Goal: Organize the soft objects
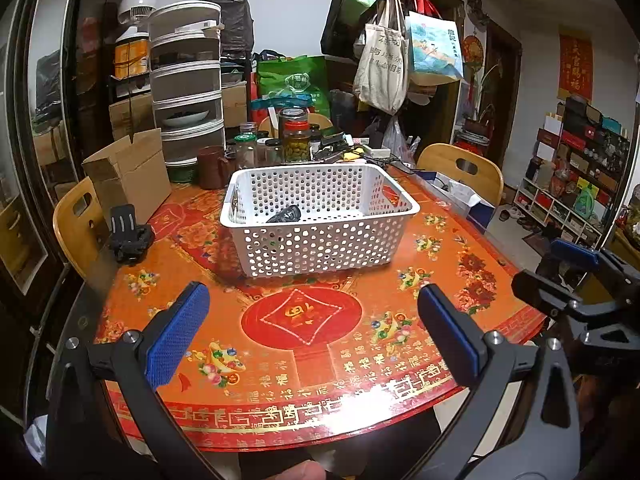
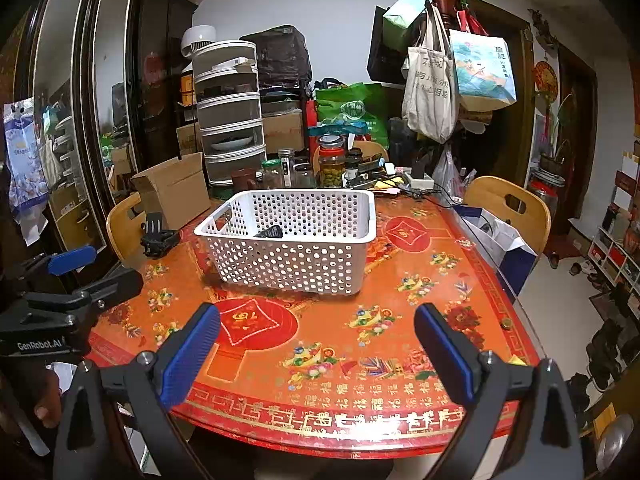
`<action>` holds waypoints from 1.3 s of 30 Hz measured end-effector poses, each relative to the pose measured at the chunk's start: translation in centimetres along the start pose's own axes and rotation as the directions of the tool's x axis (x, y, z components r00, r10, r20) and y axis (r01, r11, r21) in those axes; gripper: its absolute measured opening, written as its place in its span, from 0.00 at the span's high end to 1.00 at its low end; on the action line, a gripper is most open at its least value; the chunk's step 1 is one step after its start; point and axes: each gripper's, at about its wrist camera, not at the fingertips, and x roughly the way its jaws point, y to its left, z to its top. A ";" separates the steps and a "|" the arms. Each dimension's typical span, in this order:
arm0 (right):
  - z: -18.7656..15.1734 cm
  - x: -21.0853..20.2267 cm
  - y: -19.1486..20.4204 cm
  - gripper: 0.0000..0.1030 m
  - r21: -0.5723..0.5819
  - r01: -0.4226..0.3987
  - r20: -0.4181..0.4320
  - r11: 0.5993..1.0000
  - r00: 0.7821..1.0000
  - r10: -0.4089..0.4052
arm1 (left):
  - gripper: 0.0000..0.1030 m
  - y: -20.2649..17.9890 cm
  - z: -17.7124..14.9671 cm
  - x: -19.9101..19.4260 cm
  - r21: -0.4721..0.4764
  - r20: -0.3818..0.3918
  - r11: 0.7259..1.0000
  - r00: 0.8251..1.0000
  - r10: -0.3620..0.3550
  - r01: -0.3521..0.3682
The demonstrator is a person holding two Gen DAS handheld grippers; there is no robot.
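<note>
Nearest, the left gripper (image 1: 312, 332) and right gripper (image 2: 318, 350) both hover over the near edge of the red patterned table (image 1: 320, 364), blue-padded jaws spread wide and holding nothing. Farther off at twelve o'clock sits a white perforated basket (image 1: 320, 236), a dark ribbed item (image 1: 285, 215) lying inside, probably soft and light; pinching its middle looks easiest.
</note>
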 end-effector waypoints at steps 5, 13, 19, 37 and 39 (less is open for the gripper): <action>-0.1 0.1 0.1 0.05 -0.004 -0.004 -0.007 1.000 1.000 0.004 | 0.00 0.1 -0.2 0.5 0.000 -0.009 1.000 1.000 -0.005 0.005; -0.1 0.1 0.1 0.05 -0.004 -0.010 -0.004 1.000 1.000 0.010 | 0.00 0.0 -0.2 0.5 0.000 -0.010 1.000 1.000 -0.006 0.006; -0.1 0.1 0.2 0.05 -0.004 -0.012 -0.008 1.000 1.000 0.012 | 0.00 -0.1 -0.6 0.8 0.005 -0.015 1.000 1.000 -0.010 0.010; -0.2 0.3 0.4 0.05 -0.003 -0.020 -0.014 1.000 1.000 0.020 | 0.00 -0.2 -1.0 1.0 0.006 -0.020 1.000 1.000 -0.013 0.013; -0.2 0.3 0.5 0.05 -0.003 -0.021 -0.013 1.000 1.000 0.021 | 0.00 -0.2 -0.9 1.0 0.006 -0.020 1.000 1.000 -0.014 0.014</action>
